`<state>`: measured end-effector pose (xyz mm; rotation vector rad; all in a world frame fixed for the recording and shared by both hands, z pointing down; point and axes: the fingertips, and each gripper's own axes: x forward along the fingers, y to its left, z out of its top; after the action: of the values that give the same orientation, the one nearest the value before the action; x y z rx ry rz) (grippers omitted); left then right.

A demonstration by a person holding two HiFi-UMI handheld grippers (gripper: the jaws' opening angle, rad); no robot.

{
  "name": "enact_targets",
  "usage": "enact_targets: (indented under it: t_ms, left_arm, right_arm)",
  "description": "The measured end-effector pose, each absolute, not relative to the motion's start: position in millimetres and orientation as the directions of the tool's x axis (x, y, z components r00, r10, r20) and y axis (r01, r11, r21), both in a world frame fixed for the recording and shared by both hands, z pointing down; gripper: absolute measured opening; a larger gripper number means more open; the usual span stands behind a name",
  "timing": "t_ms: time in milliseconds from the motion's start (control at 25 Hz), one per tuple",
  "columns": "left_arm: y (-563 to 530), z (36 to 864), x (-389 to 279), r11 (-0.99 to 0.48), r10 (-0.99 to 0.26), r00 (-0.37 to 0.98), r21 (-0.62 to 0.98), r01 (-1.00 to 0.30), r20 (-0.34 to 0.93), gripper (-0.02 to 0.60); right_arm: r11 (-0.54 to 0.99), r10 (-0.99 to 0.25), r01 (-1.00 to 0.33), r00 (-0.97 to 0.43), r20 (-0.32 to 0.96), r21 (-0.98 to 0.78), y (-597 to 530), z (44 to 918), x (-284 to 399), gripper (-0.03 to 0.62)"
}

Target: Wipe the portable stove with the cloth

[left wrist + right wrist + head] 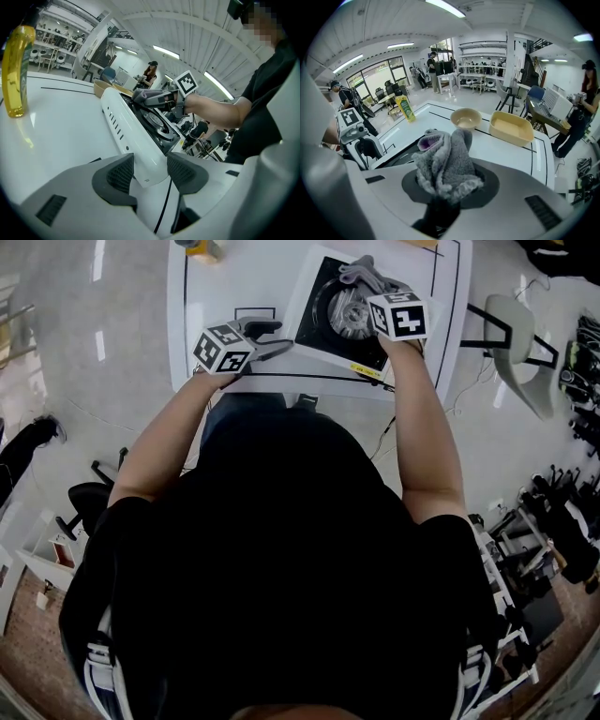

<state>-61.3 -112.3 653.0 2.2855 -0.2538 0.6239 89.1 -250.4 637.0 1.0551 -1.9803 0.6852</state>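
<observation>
**Operator:** What is the state of the left gripper?

**Guide:** Your left gripper (150, 171) is clamped on the portable stove (140, 136). The two dark pads (119, 176) bear on the white casing at its near left corner, one on each side. The corner fills the gap between the jaws.

**Operator:** And the right gripper?

**Guide:** Your right gripper (447, 180) is closed on the cloth (445, 159). The grey cloth is bunched between the jaws and stands out beyond them in folds.

**Operator:** Where is the cloth in relation to the stove?

**Guide:** In the head view, you hold it over the far part of the black cooktop, just beyond the round burner (352, 310). In the left gripper view, it sits low over the cooktop. No view shows for certain whether it touches the surface.

**Operator:** Where does the stove stand?

**Guide:** It rests flat on the white table (234, 277), turned at an angle to the black lines marked there. Your grippers are at opposite ends of it, the left at the near left corner and the right at the far side.

**Operator:** What else is on the table?

**Guide:** A yellow bottle (16, 70) stands upright, well apart from the stove on its left. Beyond the stove, a beige bowl (466, 118) and a beige rectangular tub (511, 127) sit side by side without touching.
</observation>
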Motion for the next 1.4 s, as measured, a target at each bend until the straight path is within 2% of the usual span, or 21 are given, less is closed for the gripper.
enact_targets:
  t_ms: [400,720,1160,1400]
  left_arm:
    - [-111,652,-58,-0.695,-0.019,0.856,0.609,-0.382,0.516,0.244]
    - [-107,653,-58,-0.674,-0.063,0.854,0.609,-0.418,0.516,0.242]
    - [-98,649,-58,-0.664,-0.127,0.834,0.579,-0.474,0.537,0.241]
    - [-93,646,-58,-0.676,-0.155,0.819,0.546,-0.495,0.552,0.218]
  right_arm:
    - [0.439,-0.428,-0.896,-0.277,0.86,-0.07,-220,639,152,0.106]
    - [0.413,-0.421,-0.908,-0.252,0.871,-0.063,-181,639,173,0.106]
    - [0.478,-0.364,-0.877,-0.254,0.896,-0.054,-112,640,161,0.106]
    - [0.508,-0.339,-0.859,-0.272,0.901,-0.068,-77,640,141,0.106]
